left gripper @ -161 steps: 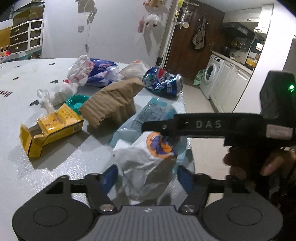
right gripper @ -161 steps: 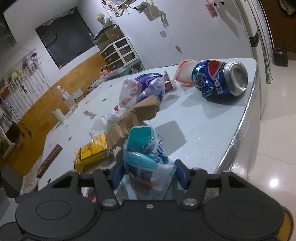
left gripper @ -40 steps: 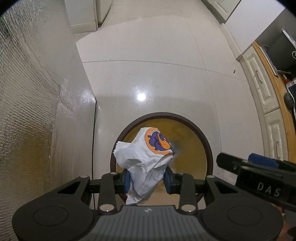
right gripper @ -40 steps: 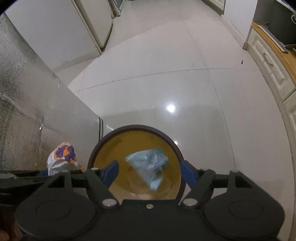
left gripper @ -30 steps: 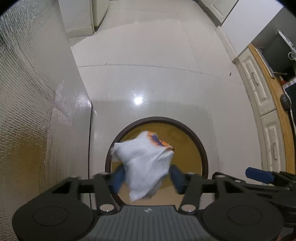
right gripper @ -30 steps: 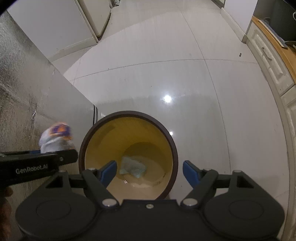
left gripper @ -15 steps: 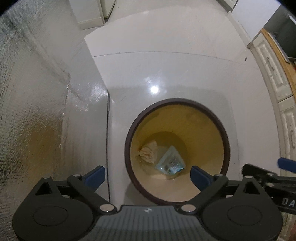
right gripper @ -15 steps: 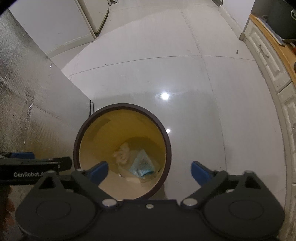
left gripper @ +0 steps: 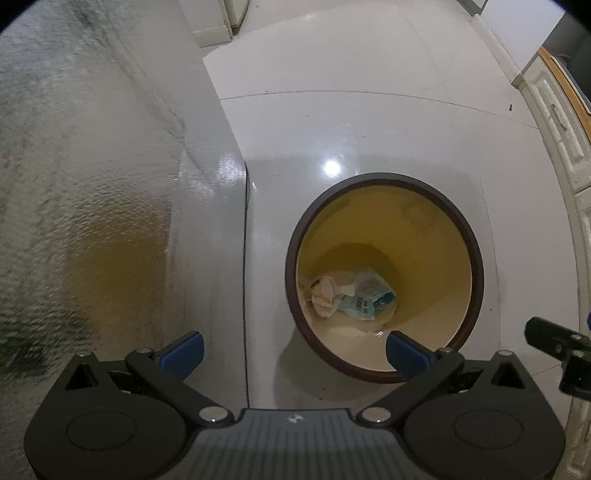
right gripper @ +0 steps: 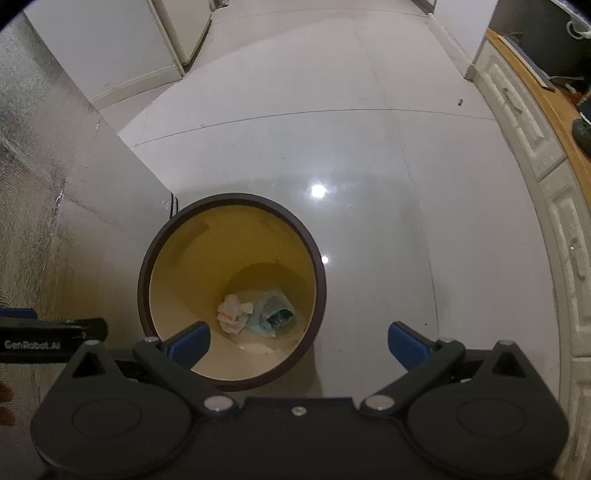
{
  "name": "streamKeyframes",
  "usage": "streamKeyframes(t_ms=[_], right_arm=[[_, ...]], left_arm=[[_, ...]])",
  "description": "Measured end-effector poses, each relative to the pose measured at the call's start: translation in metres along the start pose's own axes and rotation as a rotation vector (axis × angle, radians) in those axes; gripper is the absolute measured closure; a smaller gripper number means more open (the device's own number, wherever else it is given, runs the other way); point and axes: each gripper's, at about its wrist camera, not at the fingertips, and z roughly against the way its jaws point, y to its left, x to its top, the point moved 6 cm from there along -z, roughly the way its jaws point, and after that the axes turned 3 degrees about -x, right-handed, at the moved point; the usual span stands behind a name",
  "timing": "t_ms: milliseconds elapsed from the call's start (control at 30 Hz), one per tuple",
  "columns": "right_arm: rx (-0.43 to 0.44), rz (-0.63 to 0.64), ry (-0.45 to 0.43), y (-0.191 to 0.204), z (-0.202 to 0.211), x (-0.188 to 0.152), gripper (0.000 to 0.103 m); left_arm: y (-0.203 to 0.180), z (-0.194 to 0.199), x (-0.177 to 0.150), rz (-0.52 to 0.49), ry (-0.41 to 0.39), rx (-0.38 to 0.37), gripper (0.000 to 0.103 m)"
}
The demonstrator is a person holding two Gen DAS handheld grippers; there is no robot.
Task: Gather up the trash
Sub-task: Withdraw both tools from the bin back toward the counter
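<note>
Round bin w/ dark brown rim and yellow inside (left gripper: 384, 273) stands on glossy white tile floor (left gripper: 351, 122), just beside the silver textured table side (left gripper: 92, 206). At the bin's bottom lie two pieces, touching: crumpled white wrapper w/ orange print (left gripper: 325, 295) and pale blue-teal plastic packet (left gripper: 365, 295). So that much looks collected.

Left gripper (left gripper: 293, 349): jaws opening, about as wide as they go, nothing btwn the blue pads. Right gripper (right gripper: 297, 343): same, jaws opening, spread wide, empty. Both point down over the bin.

What's left: can't tell from here. No tabletop in either view, so any remaining trash is unseen. Prob next = go back for more.

Views differ: left wrist cam shows more of the table side and the right gripper's tip at far right edge. Right wrist cam shows bin more centred, a white cabinet (right gripper: 173, 33) at top, wood-topped white counter (right gripper: 532, 122) at right, and the left gripper's black finger at left edge.
</note>
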Motion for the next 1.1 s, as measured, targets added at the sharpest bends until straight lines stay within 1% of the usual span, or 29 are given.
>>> streamKeyframes(t_ms=[267, 433, 800, 1100], right_arm=[[-0.022, -0.036, -0.007, -0.01, 0.016, -0.016, 0.0], [-0.034, -0.031, -0.029, -0.014, 0.03, -0.017, 0.0], [-0.036, 0.006, -0.084, -0.012, 0.07, -0.025, 0.0], [-0.028, -0.022, -0.179, -0.021, 0.119, -0.028, 0.0]], left_arm=[[0.006, 0.016, -0.019, -0.018, -0.005, 0.015, 0.0], [0.009, 0.023, -0.026, -0.022, -0.006, 0.017, 0.0], [0.003, 0.069, -0.035, -0.036, -0.092, -0.007, 0.0], [0.0, 0.119, -0.042, -0.04, -0.181, -0.027, 0.0]])
